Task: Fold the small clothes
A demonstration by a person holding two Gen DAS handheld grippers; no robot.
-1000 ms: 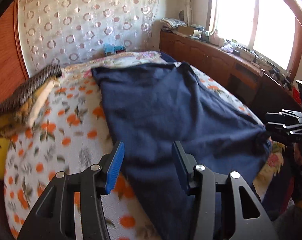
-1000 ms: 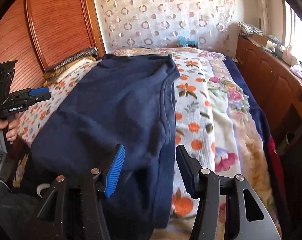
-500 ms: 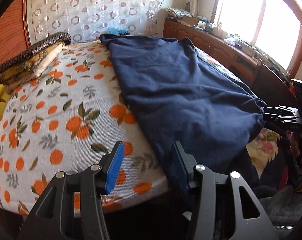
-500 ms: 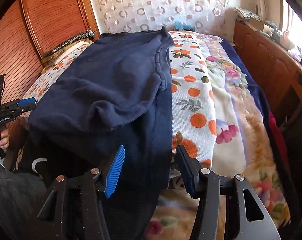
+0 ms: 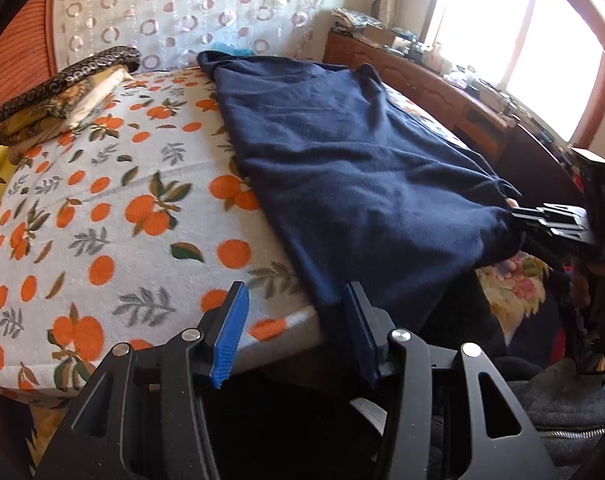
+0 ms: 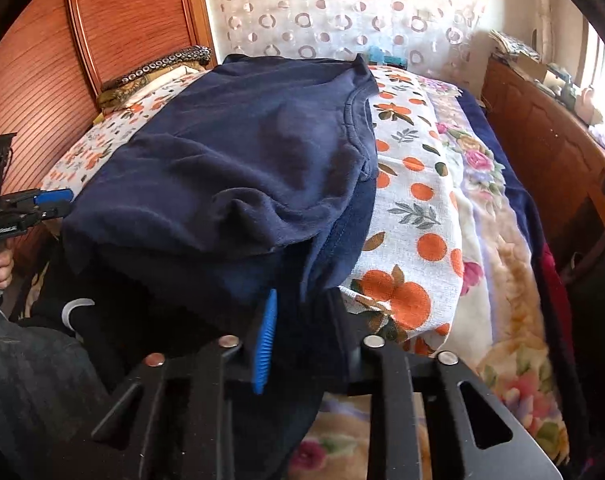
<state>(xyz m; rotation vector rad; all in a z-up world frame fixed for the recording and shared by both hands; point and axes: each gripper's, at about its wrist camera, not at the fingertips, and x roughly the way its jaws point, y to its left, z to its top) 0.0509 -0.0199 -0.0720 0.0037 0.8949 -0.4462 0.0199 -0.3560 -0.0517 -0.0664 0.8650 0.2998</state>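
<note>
A bed [image 5: 102,216] under an orange-fruit print sheet [image 5: 150,184] fills the room. Behind it hangs a white curtain [image 5: 190,12] with ring patterns. A ribbed wooden wardrobe [image 6: 134,16] stands beside it. Sunlight floods through a window [image 5: 514,24] above a cluttered wooden cabinet [image 5: 430,80].

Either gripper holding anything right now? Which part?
Right gripper is closing on the navy shirt's near hem corner. Left gripper is open, holding nothing.
</note>
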